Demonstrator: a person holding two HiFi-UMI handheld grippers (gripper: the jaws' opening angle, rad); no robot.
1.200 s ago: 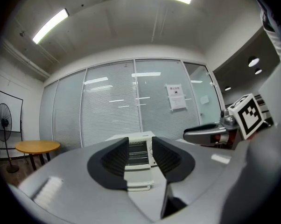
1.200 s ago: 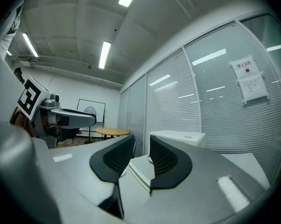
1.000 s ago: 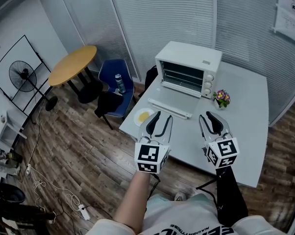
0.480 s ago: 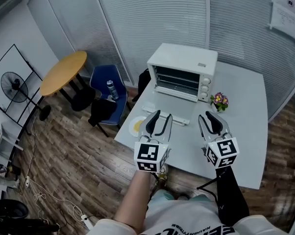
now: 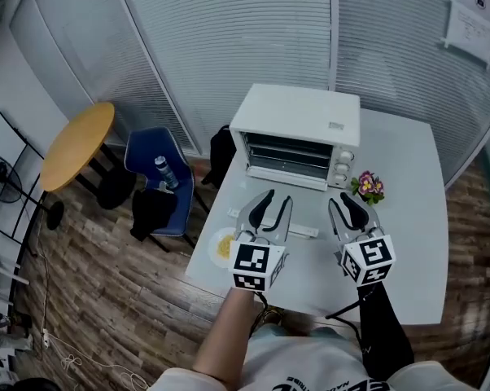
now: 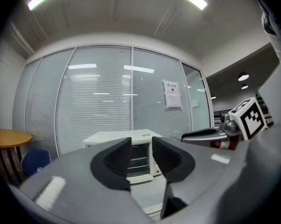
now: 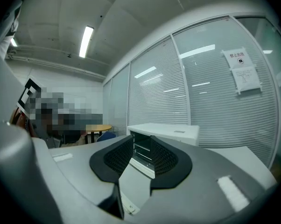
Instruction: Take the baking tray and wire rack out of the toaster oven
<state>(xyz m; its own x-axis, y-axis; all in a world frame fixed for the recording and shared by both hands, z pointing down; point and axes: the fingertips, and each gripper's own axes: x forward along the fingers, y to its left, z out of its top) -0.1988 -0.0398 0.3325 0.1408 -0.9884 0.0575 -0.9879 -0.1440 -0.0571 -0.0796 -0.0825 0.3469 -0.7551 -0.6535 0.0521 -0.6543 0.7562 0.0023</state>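
The white toaster oven (image 5: 298,125) stands on the pale table (image 5: 408,210) with its door folded down toward me. Dark rack bars (image 5: 287,153) show inside; I cannot make out the baking tray. My left gripper (image 5: 276,202) hovers over the door's front edge, open with nothing between its jaws. My right gripper (image 5: 341,204) hangs beside it, open more narrowly and also empty. In the left gripper view the oven (image 6: 139,158) shows between the jaws of the left gripper (image 6: 140,146). In the right gripper view the oven (image 7: 168,132) lies ahead of the right gripper (image 7: 141,144).
A small flower pot (image 5: 367,187) stands right of the oven. A yellow-marked plate (image 5: 222,247) lies near the table's left front corner. Left of the table are a blue chair (image 5: 151,177) with a bottle, a black bag (image 5: 220,153) and a round yellow table (image 5: 76,143).
Both grippers have moved forward over the table toward the oven, which now looks nearer and more central. Their jaws stand as before.
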